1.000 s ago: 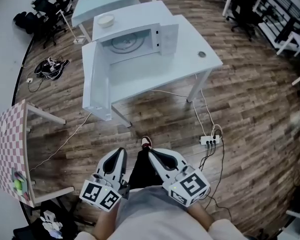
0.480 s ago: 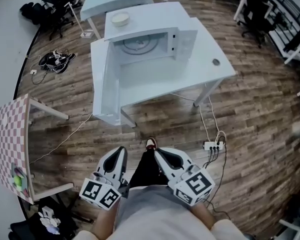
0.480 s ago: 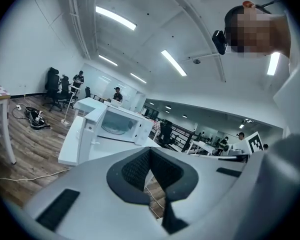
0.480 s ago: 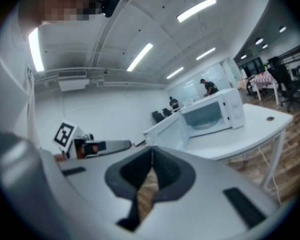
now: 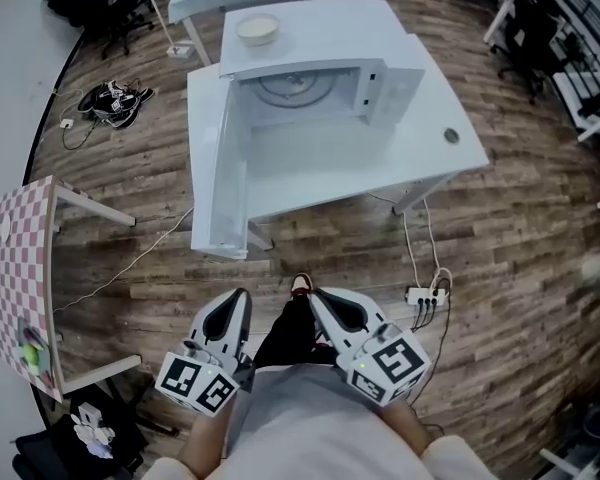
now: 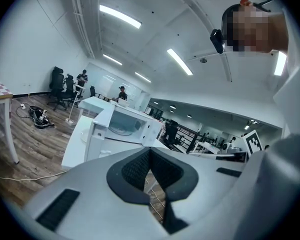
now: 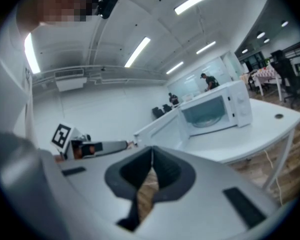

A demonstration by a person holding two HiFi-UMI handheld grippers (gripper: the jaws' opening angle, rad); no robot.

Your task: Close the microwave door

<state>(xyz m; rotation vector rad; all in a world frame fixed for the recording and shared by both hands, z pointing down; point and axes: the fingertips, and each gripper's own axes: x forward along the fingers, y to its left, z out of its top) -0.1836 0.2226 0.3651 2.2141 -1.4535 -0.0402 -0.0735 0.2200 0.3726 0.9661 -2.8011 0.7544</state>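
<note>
A white microwave point(image 5: 315, 73) stands on a white table point(image 5: 420, 148), its door point(image 5: 223, 183) swung wide open toward me past the table's near edge. The glass turntable shows inside. Both grippers hang close to my body, well short of the table. My left gripper point(image 5: 237, 303) and right gripper point(image 5: 320, 300) are shut with nothing between the jaws. In the left gripper view the microwave point(image 6: 125, 124) shows ahead with the door point(image 6: 92, 139) edge-on. The right gripper view has the microwave point(image 7: 215, 111) at the right and its door point(image 7: 157, 126) to its left.
A white bowl point(image 5: 257, 29) sits on top of the microwave. A checkered table point(image 5: 15, 268) stands at my left. A power strip point(image 5: 423, 295) with cables lies on the wood floor at right. Chairs and a cable bundle point(image 5: 110, 98) are at the far left.
I have come closer to the table; the microwave and its open door now sit lower and larger in the head view. The grippers stay shut near my body.
</note>
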